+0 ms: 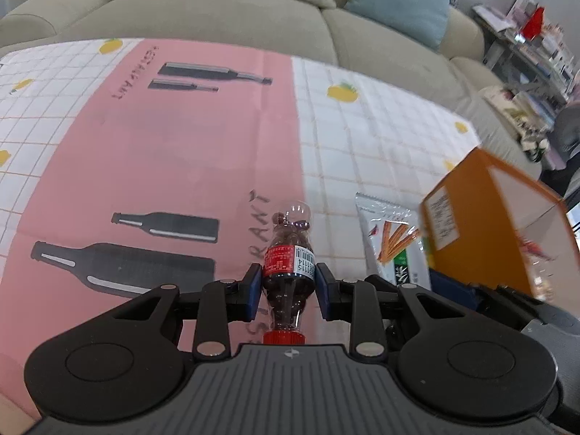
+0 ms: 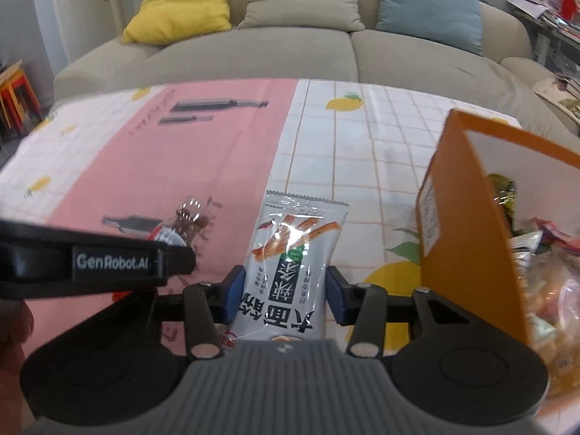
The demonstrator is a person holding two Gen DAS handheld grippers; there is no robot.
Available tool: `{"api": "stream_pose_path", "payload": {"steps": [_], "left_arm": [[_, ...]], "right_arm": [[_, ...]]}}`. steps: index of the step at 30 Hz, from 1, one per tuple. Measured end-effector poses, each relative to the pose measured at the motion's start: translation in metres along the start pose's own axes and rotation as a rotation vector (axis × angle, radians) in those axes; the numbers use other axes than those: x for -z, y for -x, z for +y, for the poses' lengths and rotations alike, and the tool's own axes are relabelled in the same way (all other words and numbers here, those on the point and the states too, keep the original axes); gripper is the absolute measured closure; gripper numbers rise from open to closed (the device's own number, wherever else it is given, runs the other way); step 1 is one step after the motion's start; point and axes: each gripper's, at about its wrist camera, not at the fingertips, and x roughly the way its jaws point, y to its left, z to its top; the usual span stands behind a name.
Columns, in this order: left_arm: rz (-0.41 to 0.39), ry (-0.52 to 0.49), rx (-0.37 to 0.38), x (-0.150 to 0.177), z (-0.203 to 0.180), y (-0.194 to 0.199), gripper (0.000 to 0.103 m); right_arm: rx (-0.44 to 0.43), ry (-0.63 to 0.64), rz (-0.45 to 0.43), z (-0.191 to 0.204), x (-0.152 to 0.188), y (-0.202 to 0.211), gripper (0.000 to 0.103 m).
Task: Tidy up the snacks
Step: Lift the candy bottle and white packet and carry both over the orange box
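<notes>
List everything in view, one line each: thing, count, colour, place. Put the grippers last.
small bottle: one, clear with dark candies, red label and cap, between the left gripper's pads.
snack packet: one, white with orange sticks, between the right gripper's pads.
orange box: one, orange outside, white inside, on the right, wrapped snacks in it.
tablecloth: one, pink and white with lemons, over the table.
sofa: one, beige, behind the table.
cushions: three, yellow, beige, blue, on the sofa.
left gripper: black, blue pads, shut on the bottle.
right gripper: same, shut on the packet.
</notes>
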Motion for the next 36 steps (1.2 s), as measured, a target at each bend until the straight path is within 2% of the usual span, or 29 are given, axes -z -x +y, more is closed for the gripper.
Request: {"api": "stream_pose_path", "payload": {"steps": [4,9,13,19,28,36], "left_arm": [[-0.026,0.009,0.026,-0.003,-0.012,0.024,0.069],[-0.059,0.01,0.066,-0.007,-0.027,0.051,0.069],[-0.082,-0.005,0.093,-0.007,-0.044,0.07,0.069],[-0.088,-0.029,0.173,-0.007,-0.073,0.087,0.069],[-0.045,-0.116,0.29,-0.022,-0.137,0.086,0.069],[0.035,-0.205,0.345,-0.04,-0.194,0.056,0.069]], "right_arm": [[-0.026,-0.054,-0.029,-0.006,-0.003,0.028,0.057],[-0.007,-0.072,-0.077,-0.016,-0.003,0.064,0.057],[-0.023,-0.123,-0.105,-0.034,-0.003,0.095,0.057],[-0.026,-0.155,-0.142,-0.062,-0.003,0.137,0.057],[-0.001,-0.145,-0.121,-0.118,-0.016,0.178,0.057],[0.106,-0.076,-0.056,-0.175,-0.038,0.183,0.057]]}}
